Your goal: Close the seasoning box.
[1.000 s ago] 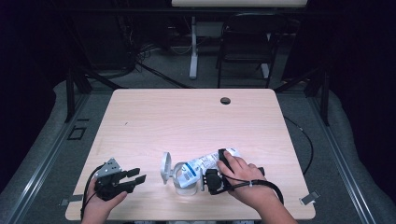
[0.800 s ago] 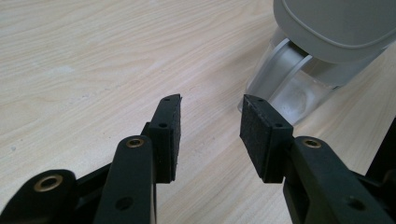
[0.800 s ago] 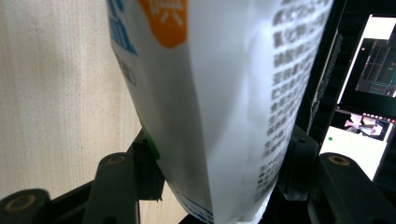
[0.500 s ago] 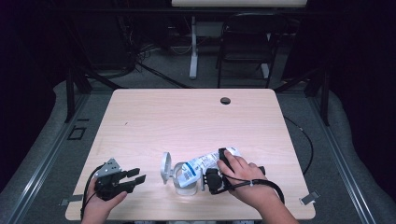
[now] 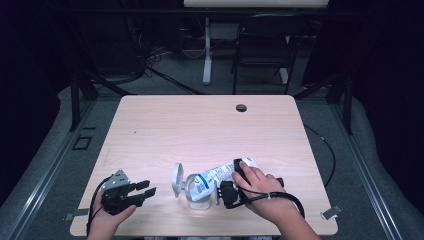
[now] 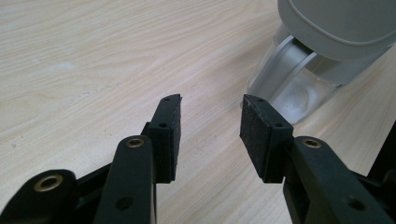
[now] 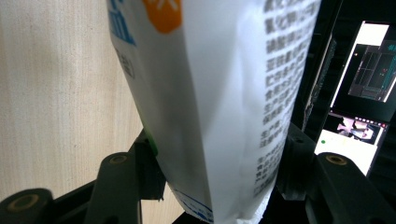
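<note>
- The bench (image 5: pixel 200 125) is a light wooden top with a small dark hole (image 5: pixel 241 107) near its far edge; all that I work with lies along the near edge.
- The white pouch (image 5: pixel 220 175) with blue print is tilted near the middle of the near edge, its lower end over the clear jar. In the right gripper view I see the pouch (image 7: pixel 219 107) standing between my two black jaws.
- The clear jar (image 5: pixel 197 196) with its grey lid (image 5: pixel 177 179) swung open stands just left of the pouch – in the left gripper view the jar (image 6: pixel 294 88) is just ahead of the jaws.
- My right gripper (image 5: pixel 227 194) grasps the pouch; the pads press on both sides of it.
- My left gripper (image 5: pixel 142 192) rests near the near-left corner, apart from the jar, its jaws released – only bare wood between them.
</note>
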Action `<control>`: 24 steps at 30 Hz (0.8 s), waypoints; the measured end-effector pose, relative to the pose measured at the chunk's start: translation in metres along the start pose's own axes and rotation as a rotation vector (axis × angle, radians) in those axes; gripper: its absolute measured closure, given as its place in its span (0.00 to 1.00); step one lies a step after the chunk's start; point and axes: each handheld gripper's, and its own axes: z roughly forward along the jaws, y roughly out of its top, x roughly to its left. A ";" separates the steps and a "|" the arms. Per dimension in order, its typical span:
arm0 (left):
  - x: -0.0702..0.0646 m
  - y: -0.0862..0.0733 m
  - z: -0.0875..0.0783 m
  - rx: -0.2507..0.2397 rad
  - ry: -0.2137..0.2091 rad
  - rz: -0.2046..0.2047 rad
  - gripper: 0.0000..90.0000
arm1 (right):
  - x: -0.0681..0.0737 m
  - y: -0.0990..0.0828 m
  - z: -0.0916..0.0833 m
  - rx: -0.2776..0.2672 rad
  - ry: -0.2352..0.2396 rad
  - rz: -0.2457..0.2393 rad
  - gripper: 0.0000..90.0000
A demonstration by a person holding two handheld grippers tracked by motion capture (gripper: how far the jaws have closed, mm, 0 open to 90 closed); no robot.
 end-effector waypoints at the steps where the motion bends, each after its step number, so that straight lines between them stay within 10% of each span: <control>1: 0.000 0.000 0.000 -0.001 0.000 -0.001 0.65 | 0.000 0.000 0.000 -0.001 -0.001 -0.002 0.52; 24: 0.000 0.000 0.000 0.001 0.002 0.005 0.65 | 0.001 0.001 0.001 -0.007 -0.010 -0.022 0.52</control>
